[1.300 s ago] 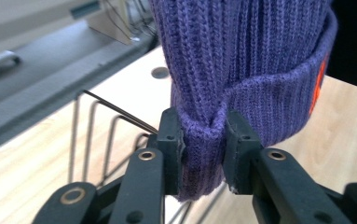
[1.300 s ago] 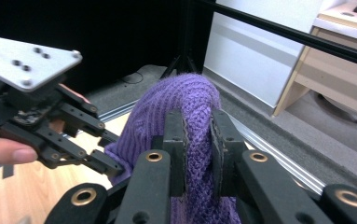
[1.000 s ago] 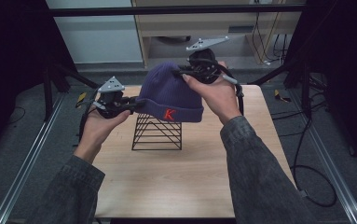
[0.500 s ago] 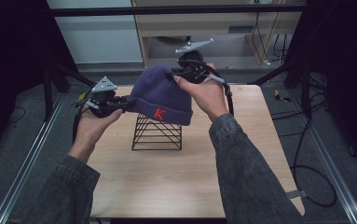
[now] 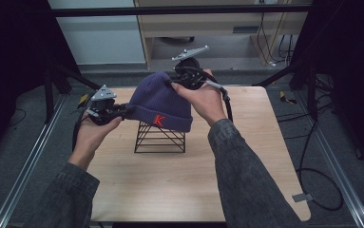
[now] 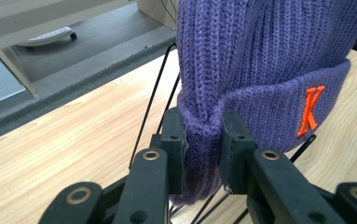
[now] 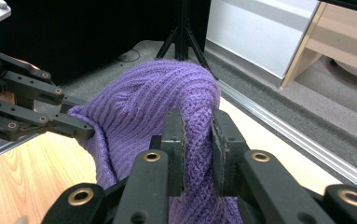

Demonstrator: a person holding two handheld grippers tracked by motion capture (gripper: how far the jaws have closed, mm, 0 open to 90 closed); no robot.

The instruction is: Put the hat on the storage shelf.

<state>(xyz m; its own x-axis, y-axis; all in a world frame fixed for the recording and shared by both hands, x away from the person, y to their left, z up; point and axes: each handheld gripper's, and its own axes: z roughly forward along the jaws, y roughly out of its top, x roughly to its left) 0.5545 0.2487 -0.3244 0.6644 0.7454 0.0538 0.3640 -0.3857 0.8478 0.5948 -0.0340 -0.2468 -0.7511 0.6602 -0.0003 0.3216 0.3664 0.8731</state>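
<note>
A purple knit beanie (image 5: 157, 102) with an orange K on its cuff is held up over a black wire stand (image 5: 159, 137) in the middle of the table. My left gripper (image 5: 125, 112) is shut on the folded cuff at the hat's left side; the cuff (image 6: 203, 135) bunches between its jaws. My right gripper (image 5: 177, 80) is shut on the crown at the far right, with the knit (image 7: 197, 140) pinched between its pads. The hat (image 7: 148, 102) covers the stand's top, and the left gripper (image 7: 80, 130) shows at the left of the right gripper view.
The light wooden table (image 5: 246, 156) has bare surface in front of and to the right of the stand. Black frame bars (image 5: 179, 9) run overhead and metal rails (image 5: 23, 166) flank the table. Cables (image 5: 312, 190) lie on the floor at the right.
Both grippers have carried the beanie slightly left and away from me, and the hat now hangs lower over the stand's top. Both grips are unchanged.
</note>
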